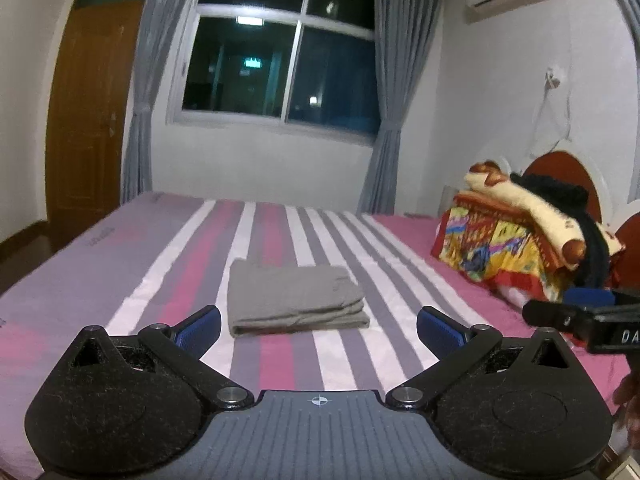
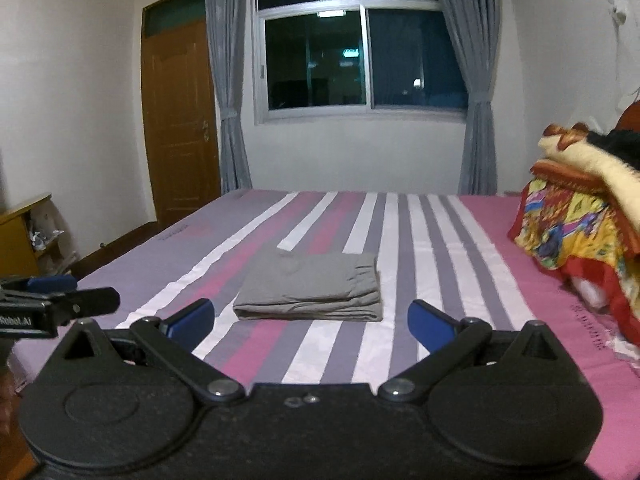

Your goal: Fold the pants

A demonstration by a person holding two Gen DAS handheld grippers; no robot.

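The left tool (image 1: 318, 326) hangs above the near edge of the bed (image 1: 80, 280) with its blue pads spread wide and nothing between them. The right tool (image 2: 312, 320) is the same: pads apart, empty, clear of the cloth. Each one shows at the margin of the other's view, so they sit side by side, near each other.

Straight ahead of both, just past the fingertips, lie the pants (image 1: 294, 298), grey and already folded into a compact stack of several layers, flat on the striped sheet. Neither tool touches them. The stack's long axis runs left to right across both views, with the layered folded edges facing the tools. In the left wrist view it sits slightly left of centre; in the right wrist view the pants (image 2: 310, 290) lie almost dead centre, so neither hand is clearly nearer.

By the look of the stack, the folding seems done or nearly so.

Off to the right, well apart, is a heap of blankets (image 1: 520, 232).
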